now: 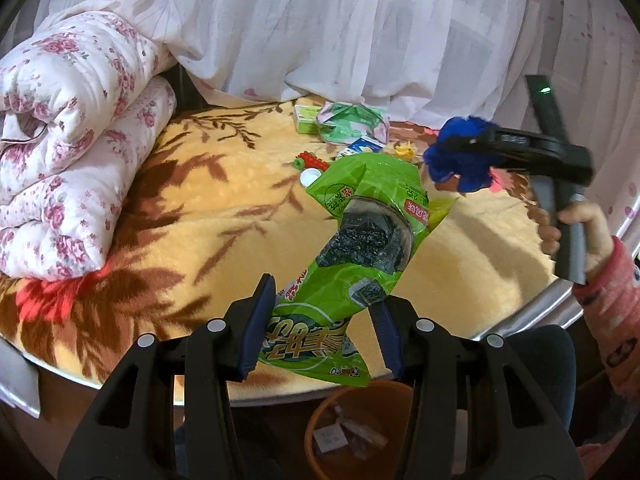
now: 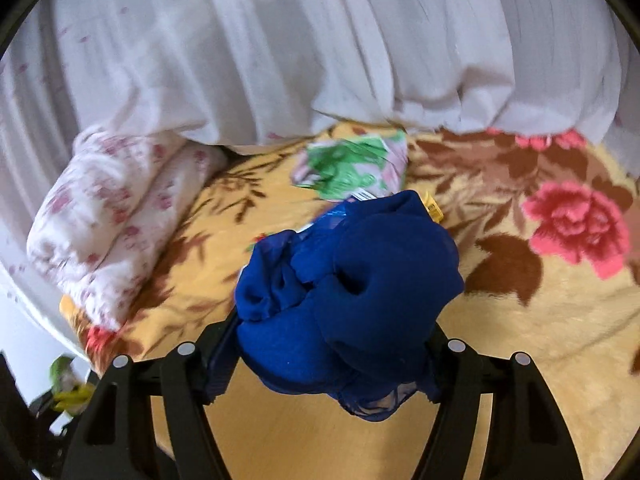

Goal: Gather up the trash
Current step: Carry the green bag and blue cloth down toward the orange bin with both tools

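Left wrist view: left gripper (image 1: 322,322) has its jaws clenched on the green snack bag (image 1: 356,240), long axis running away from the jaws toward the bed.
Bin: orange trash bin (image 1: 320,412) sits directly below the bag's near end, beside the bed (image 1: 200,216).
Right gripper (image 2: 326,354): jaws grasping a crumpled blue cloth (image 2: 348,284), raised above the blanket.
Nearer hand: the left; likely the bag drops first.
Remaining: wrappers (image 1: 352,122) lie far back.
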Demonstrator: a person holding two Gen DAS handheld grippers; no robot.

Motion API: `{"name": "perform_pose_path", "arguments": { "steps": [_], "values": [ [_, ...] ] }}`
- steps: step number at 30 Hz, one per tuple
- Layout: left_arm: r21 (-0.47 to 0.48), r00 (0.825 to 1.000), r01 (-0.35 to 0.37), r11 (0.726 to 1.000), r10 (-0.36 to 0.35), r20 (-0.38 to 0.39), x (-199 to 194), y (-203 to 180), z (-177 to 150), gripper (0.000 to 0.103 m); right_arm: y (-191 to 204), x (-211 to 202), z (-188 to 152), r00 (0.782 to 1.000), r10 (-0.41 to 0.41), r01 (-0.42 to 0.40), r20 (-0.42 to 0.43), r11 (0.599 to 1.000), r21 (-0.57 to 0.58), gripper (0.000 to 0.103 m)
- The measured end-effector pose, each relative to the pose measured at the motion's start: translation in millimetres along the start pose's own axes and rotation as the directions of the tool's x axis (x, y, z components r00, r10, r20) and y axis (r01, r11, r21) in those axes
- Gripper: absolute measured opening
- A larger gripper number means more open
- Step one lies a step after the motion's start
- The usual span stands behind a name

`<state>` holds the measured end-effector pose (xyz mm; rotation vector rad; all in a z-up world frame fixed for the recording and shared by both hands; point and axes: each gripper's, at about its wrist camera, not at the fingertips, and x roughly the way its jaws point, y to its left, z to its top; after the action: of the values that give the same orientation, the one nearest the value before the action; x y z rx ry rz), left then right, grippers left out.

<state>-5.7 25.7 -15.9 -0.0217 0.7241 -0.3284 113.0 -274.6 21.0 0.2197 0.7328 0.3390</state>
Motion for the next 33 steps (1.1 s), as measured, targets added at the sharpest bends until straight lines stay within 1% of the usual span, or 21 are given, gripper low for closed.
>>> {"name": "perform_pose_path", "arguments": {
  "steps": [3,8,11,16,19,21,25,29,31,33],
  "values": [
    [0.001,1.0,0.001,1.0,-0.001,0.0,-7.0,-5.1,-6.3,0.046,19.5,-32.3,-18.2,1.0,-0.006,0.008,0.026,0.999,-0.05,0.069],
    [0.002,1.0,0.005,1.0,-0.005,-0.007,-18.9,-14.2,-20.4,0.046,39.1,-67.7,-50.6,0.999,0.013,-0.01,0.036,0.995,-0.097,0.069],
    [0.008,1.0,0.004,1.0,-0.004,-0.019,-24.5,-20.1,-30.9,0.046,49.3,-85.0,-76.7,0.999,0.042,-0.041,0.012,0.991,-0.124,0.069],
    [0.023,0.998,0.013,1.0,-0.012,-0.06,-27.9,-33.6,-53.9,0.046,65.0,-98.3,-117.1,0.996,0.074,-0.081,-0.047,0.982,-0.168,0.069],
    [0.033,0.995,0.019,0.999,-0.016,-0.094,-25.3,-42.1,-69.4,0.046,73.0,-101.7,-141.1,0.993,0.077,-0.094,-0.088,0.974,-0.204,0.069],
    [0.038,0.993,0.028,0.999,-0.023,-0.12,-23.1,-47.5,-81.6,0.046,76.9,-99.7,-155.9,0.988,0.083,-0.111,-0.132,0.97,-0.215,0.069],
    [0.061,0.985,0.026,0.998,-0.015,-0.175,-13.9,-52.8,-101.7,0.046,75.1,-93.2,-177.7,0.974,0.102,-0.142,-0.203,0.971,-0.193,0.069],
    [0.051,0.968,0.053,0.997,-0.039,-0.247,-2.5,-51.6,-122.5,0.046,72.3,-83.6,-195.1,0.967,0.075,-0.124,-0.245,0.975,-0.187,0.069],
    [0.047,0.961,0.065,0.997,-0.049,-0.272,2.1,-51.9,-130.3,0.046,69.8,-75.7,-205.0,0.96,0.06,-0.112,-0.272,0.977,-0.18,0.069],
    [0.035,0.95,0.082,0.996,-0.067,-0.305,9.5,-51.8,-139.0,0.046,69.4,-68.4,-213.5,0.956,0.042,-0.098,-0.291,0.978,-0.182,0.069]
  ]
}}
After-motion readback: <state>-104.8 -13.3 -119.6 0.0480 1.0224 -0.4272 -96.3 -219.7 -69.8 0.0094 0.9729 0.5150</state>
